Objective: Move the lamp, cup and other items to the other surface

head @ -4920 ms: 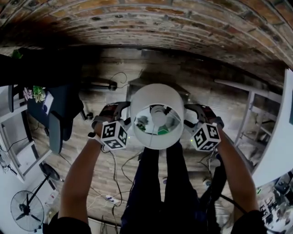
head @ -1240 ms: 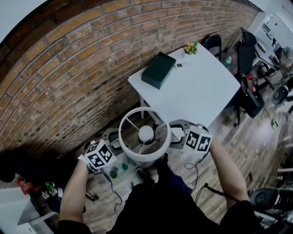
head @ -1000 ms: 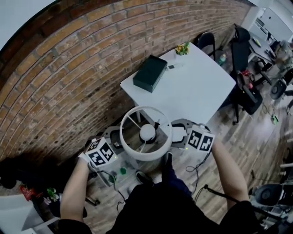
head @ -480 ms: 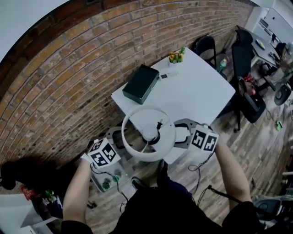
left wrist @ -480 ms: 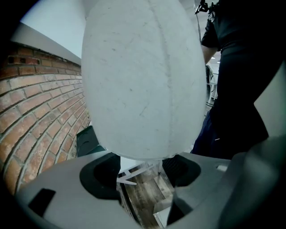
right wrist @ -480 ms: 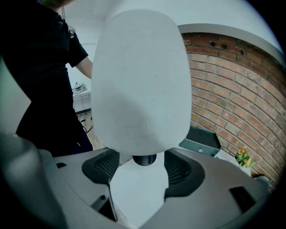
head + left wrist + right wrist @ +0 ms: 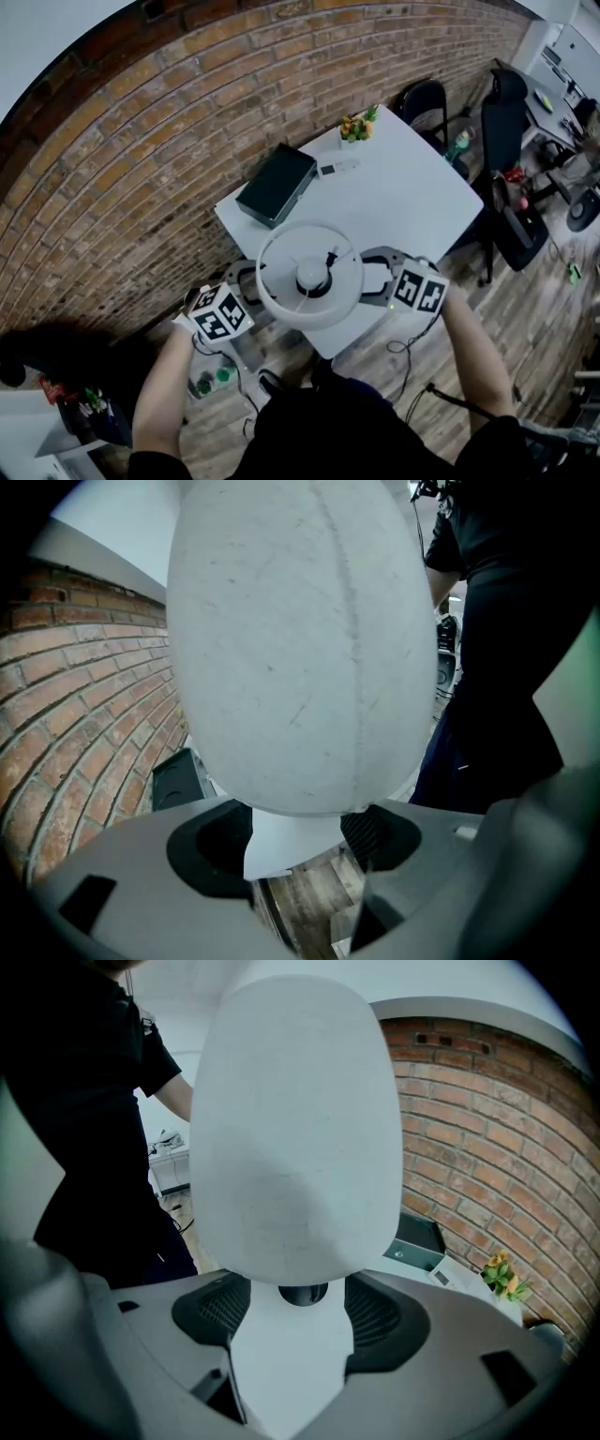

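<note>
I carry a white lamp (image 7: 309, 274) by its round shade, pressed from both sides between the two grippers. My left gripper (image 7: 251, 289) clasps the shade's left side and my right gripper (image 7: 371, 277) its right side. In the left gripper view the shade (image 7: 300, 639) fills the picture and sits between the widely spread jaws of the left gripper (image 7: 300, 832). The right gripper view shows the same: the shade (image 7: 295, 1129) rests between the jaws of the right gripper (image 7: 300, 1309). The lamp hangs over the near corner of a white table (image 7: 412, 202).
On the table lie a black box (image 7: 276, 184), a small white device (image 7: 337, 168) and a little potted plant (image 7: 354, 124). A brick wall (image 7: 141, 141) runs behind it. Black chairs (image 7: 502, 141) stand to the right. Cables and small items lie on the wooden floor (image 7: 216, 380).
Both grippers have carried the lamp forward to the white table, and it now hangs over the near corner. Several seconds ago the head view faced another part of the room.
</note>
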